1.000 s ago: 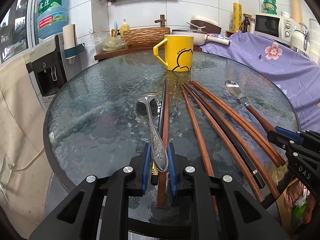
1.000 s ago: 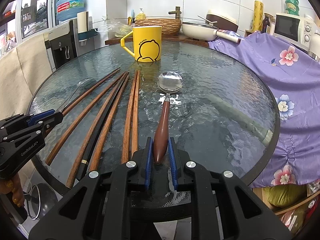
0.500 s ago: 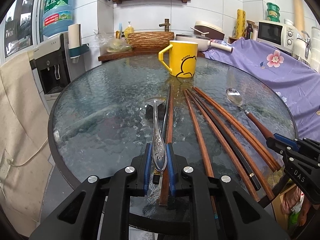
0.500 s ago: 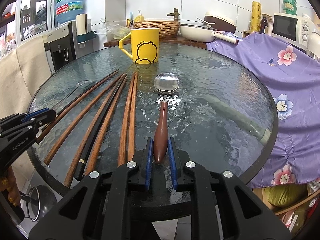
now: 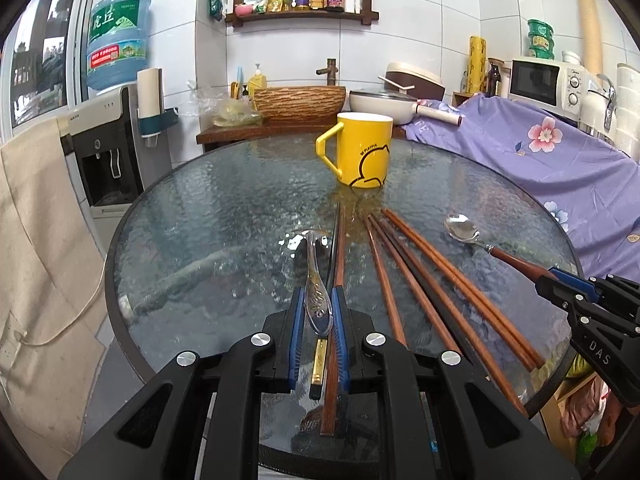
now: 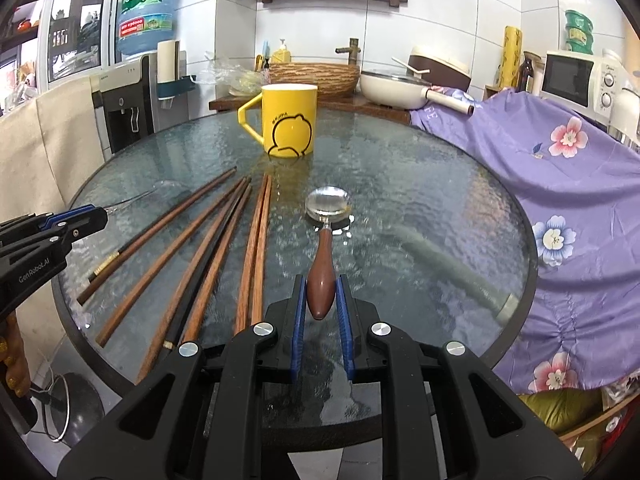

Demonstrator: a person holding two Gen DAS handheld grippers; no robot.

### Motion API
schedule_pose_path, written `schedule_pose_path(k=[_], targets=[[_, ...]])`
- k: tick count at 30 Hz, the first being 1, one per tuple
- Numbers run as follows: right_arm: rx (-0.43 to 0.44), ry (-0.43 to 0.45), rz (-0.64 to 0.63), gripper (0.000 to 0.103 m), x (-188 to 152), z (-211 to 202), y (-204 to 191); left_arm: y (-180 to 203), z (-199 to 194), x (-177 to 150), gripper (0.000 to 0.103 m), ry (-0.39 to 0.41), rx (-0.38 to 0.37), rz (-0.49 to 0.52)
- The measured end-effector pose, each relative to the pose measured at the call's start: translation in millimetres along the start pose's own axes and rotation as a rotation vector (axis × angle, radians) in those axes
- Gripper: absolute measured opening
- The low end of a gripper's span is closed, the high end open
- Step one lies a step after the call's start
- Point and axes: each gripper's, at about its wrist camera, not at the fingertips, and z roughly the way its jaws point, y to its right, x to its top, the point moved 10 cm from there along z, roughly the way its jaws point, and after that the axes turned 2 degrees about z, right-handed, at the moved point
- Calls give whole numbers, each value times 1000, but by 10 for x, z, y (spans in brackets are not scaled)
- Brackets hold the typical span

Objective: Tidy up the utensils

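Note:
My left gripper is shut on the handle of a metal spoon, whose bowl hangs just above the round glass table. Under it lie two chopsticks. Several more brown and black chopsticks fan out to the right. A yellow mug stands upright at the table's far side. My right gripper is shut on the brown handle of a wooden-handled spoon, its bowl forward and low over the glass. The mug sits ahead and to the left. The left gripper shows at the left edge.
A purple floral cloth drapes over something along the table's right side. A water dispenser and a beige cloth stand to the left. Behind the table a counter holds a woven basket, a white pan and a microwave.
The left gripper has risen with the metal spoon, lifting it off the chopsticks and the glass. The right gripper keeps its hold on the wooden-handled spoon and has hardly moved.

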Motion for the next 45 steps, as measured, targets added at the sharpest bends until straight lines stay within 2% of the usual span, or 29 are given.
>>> schedule_pose_path(k=[4, 11, 21, 23, 25, 27, 34, 45], targets=[[-2, 26, -4, 16, 95, -45, 0, 10, -51, 90, 9, 29, 1, 7], [-2, 66, -9, 16, 291, -125, 14, -23, -103, 234, 8, 68, 4, 9], [-3, 54, -12, 16, 250, -89, 4, -159, 25, -11, 9, -13, -7, -36], [-2, 55, -11, 16, 248, -88, 1, -177, 77, -16, 15, -26, -12, -35], [-2, 57, -9, 16, 247, -86, 6, -214, 147, 8, 36, -37, -9, -38], [-3, 60, -11, 16, 246, -92, 6, -238, 215, 37, 42, -48, -13, -38], [-7, 61, -14, 16, 248, -97, 13, -265, 335, -6, 42, -95, 1, -14], [-3, 33, 0, 16, 151, -46, 3, -90, 52, -323, 42, -104, -30, -38]])
